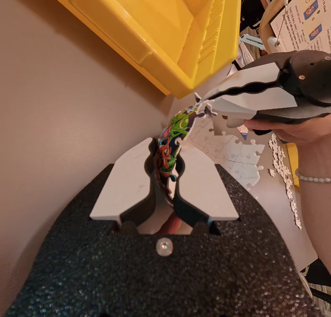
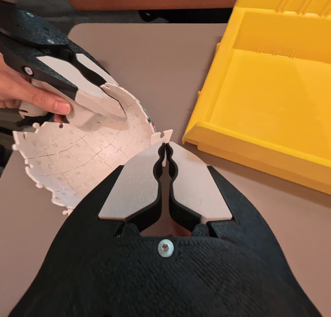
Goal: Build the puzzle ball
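Your left tongs (image 2: 114,100) are clamped on the rim of the half-built puzzle ball shell (image 2: 75,156), held above the table (image 2: 161,66). Your right tongs (image 2: 165,144) are pinched shut on a single white piece (image 2: 163,135) at the shell's edge. Small printed numbers mark the shell's white inside; only the left wrist view shows its coloured outside (image 1: 176,129), an instruction sheet (image 1: 308,16) far right and loose pieces (image 1: 284,176). The yellow bin (image 2: 268,93) sits alongside.

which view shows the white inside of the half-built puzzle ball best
The right wrist view: the puzzle ball shell opens toward the camera, so its white inner face and piece seams are plain. The left wrist view shows it mostly edge-on between the left gripper fingers, printed side out, with only part of the white inside.
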Available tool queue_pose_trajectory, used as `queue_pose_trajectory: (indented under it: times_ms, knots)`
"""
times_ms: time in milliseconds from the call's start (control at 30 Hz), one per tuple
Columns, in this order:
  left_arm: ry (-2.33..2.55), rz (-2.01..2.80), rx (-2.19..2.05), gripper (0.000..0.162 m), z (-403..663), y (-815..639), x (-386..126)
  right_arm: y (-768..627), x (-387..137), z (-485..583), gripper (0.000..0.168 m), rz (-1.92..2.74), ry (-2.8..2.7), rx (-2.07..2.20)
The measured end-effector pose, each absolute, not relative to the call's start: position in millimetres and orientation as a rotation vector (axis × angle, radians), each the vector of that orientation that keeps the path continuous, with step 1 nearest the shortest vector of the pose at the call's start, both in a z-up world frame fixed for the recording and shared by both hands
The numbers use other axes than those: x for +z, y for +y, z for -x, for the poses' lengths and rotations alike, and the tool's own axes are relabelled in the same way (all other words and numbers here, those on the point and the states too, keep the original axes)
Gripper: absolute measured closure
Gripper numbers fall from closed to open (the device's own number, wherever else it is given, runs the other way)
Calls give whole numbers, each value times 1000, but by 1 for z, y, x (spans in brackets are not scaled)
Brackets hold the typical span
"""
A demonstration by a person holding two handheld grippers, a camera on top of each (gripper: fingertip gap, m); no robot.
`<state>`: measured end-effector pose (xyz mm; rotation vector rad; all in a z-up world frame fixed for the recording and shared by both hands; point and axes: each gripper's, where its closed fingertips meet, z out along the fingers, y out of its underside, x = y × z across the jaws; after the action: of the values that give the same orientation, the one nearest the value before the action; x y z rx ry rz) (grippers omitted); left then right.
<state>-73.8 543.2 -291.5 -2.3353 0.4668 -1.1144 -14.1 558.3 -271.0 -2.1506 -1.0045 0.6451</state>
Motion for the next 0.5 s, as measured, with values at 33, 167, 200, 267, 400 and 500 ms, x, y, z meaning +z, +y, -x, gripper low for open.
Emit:
queue_pose_trajectory:
  times_ms: [33,167,200,267,400,500]
  knots:
    - [473,2333,-1114,144,74,543,-291,557,-270,15,168,2137,-1017,674]
    - [491,2328,-1118,145,74,542,-291,554,-269,15,167,2089,-1064,739]
    - [498,2327,-1120,145,74,542,-291,553,-269,15,167,2084,-1076,747]
    - [508,2326,-1122,145,73,541,-291,550,-268,14,168,2070,-1099,769]
    - [526,2322,-1119,145,71,540,-291,549,-268,12,166,2046,-1121,777]
    - [535,2318,-1119,145,71,539,-290,549,-268,11,163,2031,-1121,790]
